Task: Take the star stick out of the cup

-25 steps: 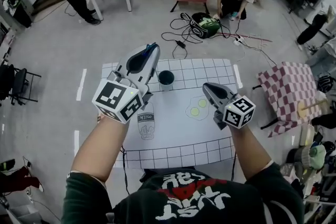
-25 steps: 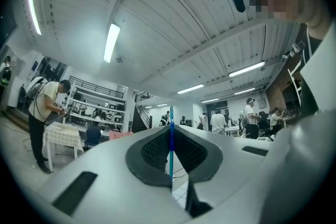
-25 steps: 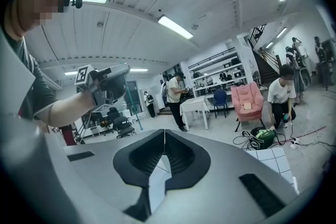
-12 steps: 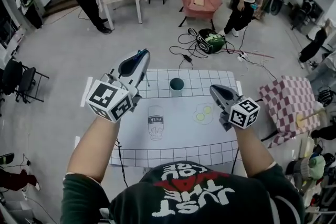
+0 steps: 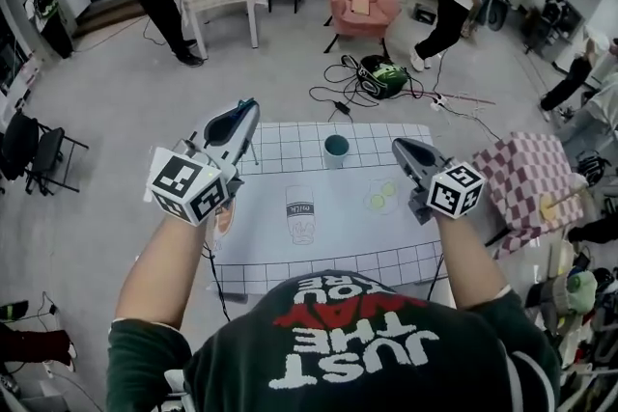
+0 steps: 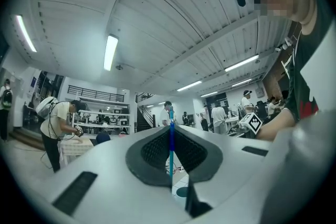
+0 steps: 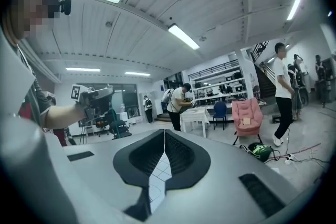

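the star stick (image 6: 171, 149) is clamped in the fingers of the left gripper (image 5: 246, 108), outside the cup (image 5: 336, 147). this gripper has moved left, away from the cup on the tabletop (image 5: 352, 232), so the task seems done. the right gripper (image 5: 400, 146) has its fingers together, empty.

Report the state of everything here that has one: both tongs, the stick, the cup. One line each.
Left tongs: shut on the star stick.
Star stick: clamped in the left tongs, out of the cup.
Cup: upright on the table, no stick in it.
Right tongs: shut, nothing between them.
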A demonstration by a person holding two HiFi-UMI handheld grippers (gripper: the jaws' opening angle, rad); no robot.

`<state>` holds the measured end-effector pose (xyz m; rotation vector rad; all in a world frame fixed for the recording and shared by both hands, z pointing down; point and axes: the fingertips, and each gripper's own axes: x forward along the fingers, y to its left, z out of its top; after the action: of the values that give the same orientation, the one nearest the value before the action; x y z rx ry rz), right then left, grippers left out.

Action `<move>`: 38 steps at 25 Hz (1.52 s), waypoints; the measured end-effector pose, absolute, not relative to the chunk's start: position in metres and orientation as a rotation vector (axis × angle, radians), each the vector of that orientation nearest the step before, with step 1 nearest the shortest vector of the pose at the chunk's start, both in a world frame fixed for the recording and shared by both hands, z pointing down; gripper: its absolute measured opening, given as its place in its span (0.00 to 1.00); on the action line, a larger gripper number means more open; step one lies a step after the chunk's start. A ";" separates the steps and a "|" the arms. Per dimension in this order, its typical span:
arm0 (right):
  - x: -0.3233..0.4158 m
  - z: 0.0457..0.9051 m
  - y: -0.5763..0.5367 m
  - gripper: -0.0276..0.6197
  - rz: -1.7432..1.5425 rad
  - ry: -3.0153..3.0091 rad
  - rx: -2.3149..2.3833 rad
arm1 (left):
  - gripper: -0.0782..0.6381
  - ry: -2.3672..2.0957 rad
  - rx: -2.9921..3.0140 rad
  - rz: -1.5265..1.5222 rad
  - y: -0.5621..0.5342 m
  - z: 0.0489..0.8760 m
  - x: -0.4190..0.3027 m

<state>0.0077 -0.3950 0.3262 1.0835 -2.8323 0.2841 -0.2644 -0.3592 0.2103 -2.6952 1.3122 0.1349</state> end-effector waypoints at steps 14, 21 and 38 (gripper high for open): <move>-0.010 0.381 -0.327 0.09 0.453 -2.750 1.162 | 0.13 1.226 -2.972 0.064 -0.312 0.325 -0.277; 0.033 0.422 -0.310 0.09 0.537 -2.760 1.015 | 0.13 1.414 -2.996 -0.035 -0.300 0.392 -0.219; 0.086 0.515 -0.284 0.09 0.791 -2.713 0.757 | 0.13 1.898 -3.340 0.045 -0.294 0.519 -0.140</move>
<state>0.0863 -0.2841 0.5149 0.7568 -2.7130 0.7909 -0.1398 -0.2941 0.5186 -3.3400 1.8981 0.0446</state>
